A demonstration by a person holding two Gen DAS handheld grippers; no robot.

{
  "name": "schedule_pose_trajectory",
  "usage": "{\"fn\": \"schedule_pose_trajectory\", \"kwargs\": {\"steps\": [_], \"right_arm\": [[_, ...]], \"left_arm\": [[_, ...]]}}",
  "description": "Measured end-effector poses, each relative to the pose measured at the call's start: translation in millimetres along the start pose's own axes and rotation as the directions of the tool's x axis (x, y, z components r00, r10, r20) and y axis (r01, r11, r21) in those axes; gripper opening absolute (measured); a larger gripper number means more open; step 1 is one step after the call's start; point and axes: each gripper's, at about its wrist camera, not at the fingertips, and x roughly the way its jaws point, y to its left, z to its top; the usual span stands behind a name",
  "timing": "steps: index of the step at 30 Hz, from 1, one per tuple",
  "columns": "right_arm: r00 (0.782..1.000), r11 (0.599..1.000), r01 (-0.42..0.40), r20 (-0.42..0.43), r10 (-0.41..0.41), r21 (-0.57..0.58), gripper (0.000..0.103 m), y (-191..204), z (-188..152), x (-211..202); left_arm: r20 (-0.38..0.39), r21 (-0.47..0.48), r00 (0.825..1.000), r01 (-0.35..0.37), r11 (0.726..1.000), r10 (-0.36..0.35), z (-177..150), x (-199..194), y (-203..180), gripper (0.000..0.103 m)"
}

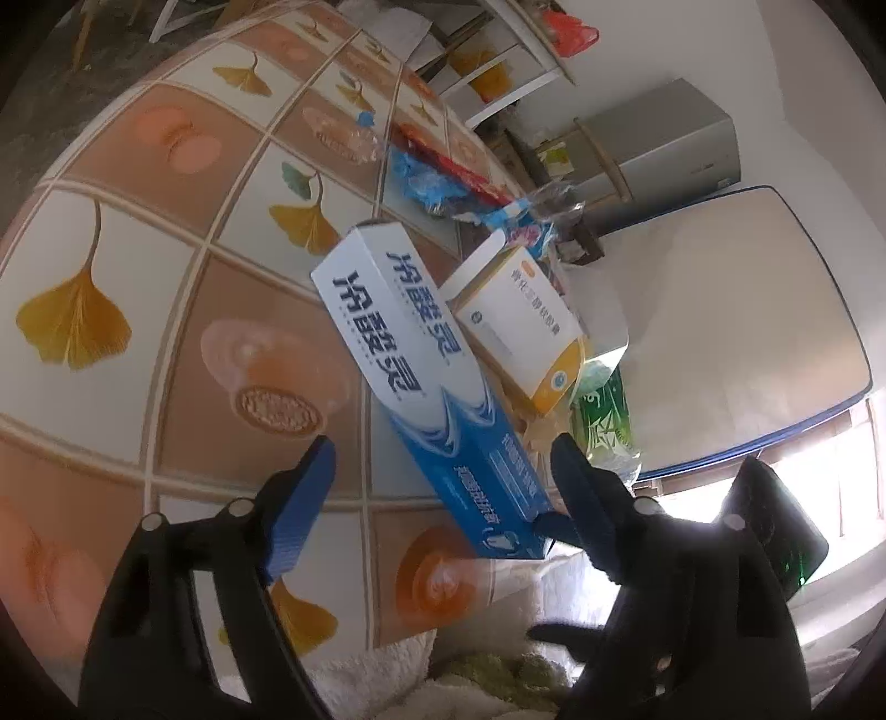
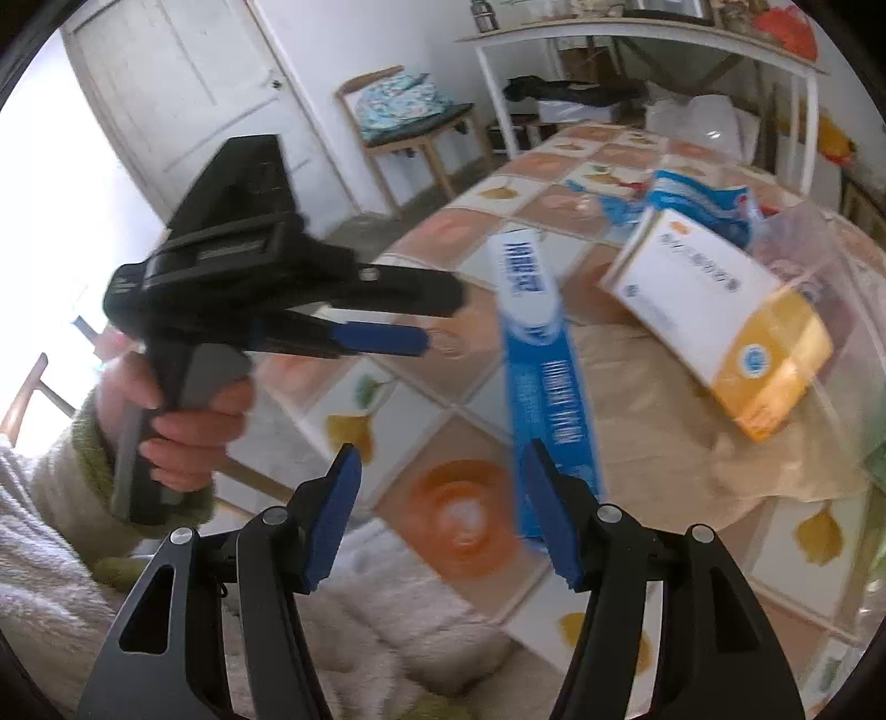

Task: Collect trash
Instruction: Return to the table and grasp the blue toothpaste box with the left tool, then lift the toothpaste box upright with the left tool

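Note:
A long blue-and-white toothpaste box (image 1: 421,365) lies slanted on the tiled tablecloth (image 1: 166,277). Its near end sits between the wide-apart jaws of my left gripper (image 1: 443,487), close to the right finger, and neither pad presses on it. In the right wrist view the same box (image 2: 548,387) runs up from beside the right finger of my right gripper (image 2: 446,515), which is open and holds nothing. A hand holds the left gripper (image 2: 443,318) at the left. A yellow-and-white medicine box (image 1: 520,327) (image 2: 720,327) rests tilted on a beige bag (image 2: 692,443).
Blue wrappers (image 1: 426,183) (image 2: 698,205), a red packet (image 1: 459,166), a clear wrapper (image 1: 343,135) and a green packet (image 1: 601,421) litter the table. A chair (image 2: 410,122), a door (image 2: 183,88) and a white shelf table (image 2: 637,39) stand beyond. A mattress (image 1: 736,310) leans at the right.

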Motion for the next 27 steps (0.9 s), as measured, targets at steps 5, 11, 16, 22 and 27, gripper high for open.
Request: {"fn": "schedule_pose_trajectory", "kwargs": {"steps": [5,11,16,22,27], "right_arm": [[0.998,0.998,-0.069,-0.009,0.069,0.015,0.059,6,-8,1],[0.998,0.996,-0.012,0.064,0.007,0.089,0.059,-13,-24,-35],[0.991,0.983,0.035,0.121,-0.057,0.178,0.059,-35,-42,-63],[0.983,0.973,0.055,0.160,-0.092,0.222,0.059,-46,-56,-79],[0.979,0.971,0.054,0.179,-0.098,0.234,0.059,-51,-65,-87]], "left_arm": [[-0.017,0.008,0.999,-0.035,0.999,0.035,1,9,-11,0.080],[0.016,-0.006,0.979,-0.203,0.979,0.203,13,25,-31,0.083],[0.052,0.025,0.916,-0.399,0.917,0.397,15,48,-50,0.083],[0.135,0.186,0.859,-0.511,0.839,0.493,-1,60,-71,0.077],[0.085,0.221,0.891,-0.453,0.864,0.446,-4,45,-66,0.062]]}}
